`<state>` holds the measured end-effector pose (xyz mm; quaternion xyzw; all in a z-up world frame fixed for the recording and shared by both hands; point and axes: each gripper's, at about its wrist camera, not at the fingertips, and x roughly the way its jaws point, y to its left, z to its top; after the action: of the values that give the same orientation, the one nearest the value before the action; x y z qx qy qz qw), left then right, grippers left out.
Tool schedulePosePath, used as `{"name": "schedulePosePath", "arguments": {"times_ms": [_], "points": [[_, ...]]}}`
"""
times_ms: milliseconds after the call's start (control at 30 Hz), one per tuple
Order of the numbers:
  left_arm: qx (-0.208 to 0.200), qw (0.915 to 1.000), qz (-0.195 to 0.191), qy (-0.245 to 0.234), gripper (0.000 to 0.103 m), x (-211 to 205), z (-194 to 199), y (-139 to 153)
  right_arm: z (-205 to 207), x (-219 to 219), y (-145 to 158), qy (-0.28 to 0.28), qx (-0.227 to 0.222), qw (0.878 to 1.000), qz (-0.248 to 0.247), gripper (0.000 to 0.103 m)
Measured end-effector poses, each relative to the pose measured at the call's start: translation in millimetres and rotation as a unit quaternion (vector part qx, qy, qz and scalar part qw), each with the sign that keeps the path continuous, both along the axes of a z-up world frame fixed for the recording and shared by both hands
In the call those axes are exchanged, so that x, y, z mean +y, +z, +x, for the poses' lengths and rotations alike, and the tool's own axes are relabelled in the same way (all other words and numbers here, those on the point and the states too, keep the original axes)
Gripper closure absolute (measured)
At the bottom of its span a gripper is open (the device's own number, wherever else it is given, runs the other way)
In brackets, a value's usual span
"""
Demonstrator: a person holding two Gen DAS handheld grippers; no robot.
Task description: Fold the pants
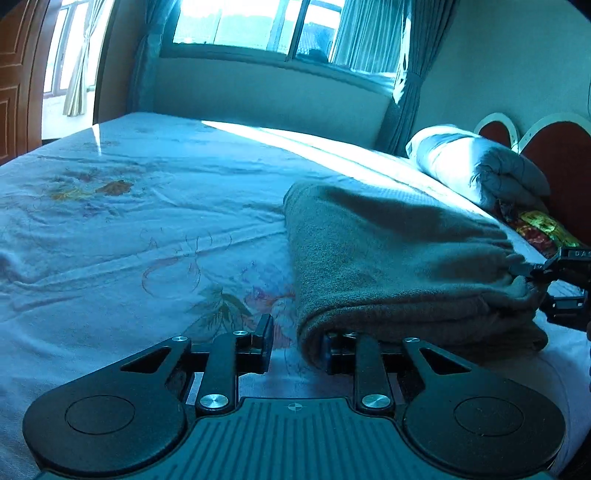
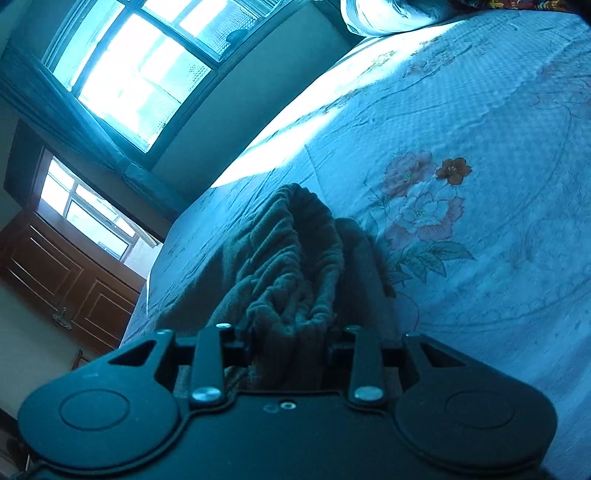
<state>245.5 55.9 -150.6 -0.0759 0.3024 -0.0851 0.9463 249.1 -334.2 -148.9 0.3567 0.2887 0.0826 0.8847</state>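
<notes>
Beyond the flower-printed bed (image 1: 147, 221): sunlit window (image 1: 258, 26) with curtains (image 1: 406, 96); wooden door (image 1: 18, 81) left of it; red headboard (image 1: 554, 155) right

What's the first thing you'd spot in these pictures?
The grey-brown pants lying folded on the flowery bedsheet, with the left gripper at their near edge and the right gripper clamped on their bunched waistband. Next, the bright window beyond the bed, and a rolled quilt by the headboard.
</notes>
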Motion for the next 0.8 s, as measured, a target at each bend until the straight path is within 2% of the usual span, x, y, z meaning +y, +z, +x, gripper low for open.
{"name": "schedulePosePath", "arguments": {"times_ms": [33,67,100,200,267,300,333,367,433,533,600,633,667,700,767,800], "points": [[0.003,1.0,-0.007,0.002,0.077,2,1,-4,5,-1,-8,-0.002,0.024,1.0,-0.005,0.076],[-0.001,0.9999,-0.012,0.001,0.076,3,0,-4,6,-5,-15,-0.006,0.036,0.999,0.013,0.076],[-0.003,1.0,-0.009,-0.001,0.076,2,-1,-3,6,-7,-15,-0.006,0.034,0.999,0.025,0.075],[-0.003,0.9999,-0.011,-0.001,0.076,3,-2,-2,4,-5,-6,0.006,0.031,0.999,0.006,0.07],[0.0,0.9998,-0.017,-0.006,0.075,6,-3,1,-2,-8,3,0.002,0.03,1.0,-0.005,0.059],[0.002,0.9998,-0.016,-0.009,0.072,8,-5,3,-11,-12,9,-0.016,0.019,1.0,-0.013,0.049],[0.0,0.9999,-0.01,-0.007,0.059,11,-8,6,-22,-17,18,-0.035,-0.001,0.999,-0.024,0.038],[-0.006,1.0,-0.005,-0.002,0.045,15,-13,9,-31,-21,25,-0.048,-0.023,0.998,-0.033,0.038],[-0.016,0.9999,-0.004,0.001,0.037,26,-22,16,-42,-26,41,-0.062,-0.061,0.995,-0.051,0.041],[-0.029,0.9995,-0.008,-0.009,0.035,30,-14,26,-24,-12,65,-0.027,-0.103,0.991,-0.081,0.041],[-0.039,0.9986,-0.014,-0.032,0.035,25,-1,38,1,5,75,0.011,-0.102,0.991,-0.088,0.038],[-0.036,0.998,-0.021,-0.048,0.035,23,5,43,17,15,78,0.03,-0.102,0.99,-0.094,0.032],[-0.011,0.9968,-0.026,-0.075,0.035,20,15,47,28,23,81,0.043,-0.104,0.988,-0.103,0.029],[0.012,0.9956,-0.02,-0.09,0.035,18,22,51,39,31,83,0.053,-0.104,0.987,-0.115,0.03],[0.015,0.9948,0.012,-0.1,0.034,17,18,56,58,38,80,0.064,-0.09,0.987,-0.115,0.03],[0.013,0.9942,0.016,-0.105,0.034,21,13,58,65,39,78,0.065,-0.079,0.989,-0.107,0.031]]}}
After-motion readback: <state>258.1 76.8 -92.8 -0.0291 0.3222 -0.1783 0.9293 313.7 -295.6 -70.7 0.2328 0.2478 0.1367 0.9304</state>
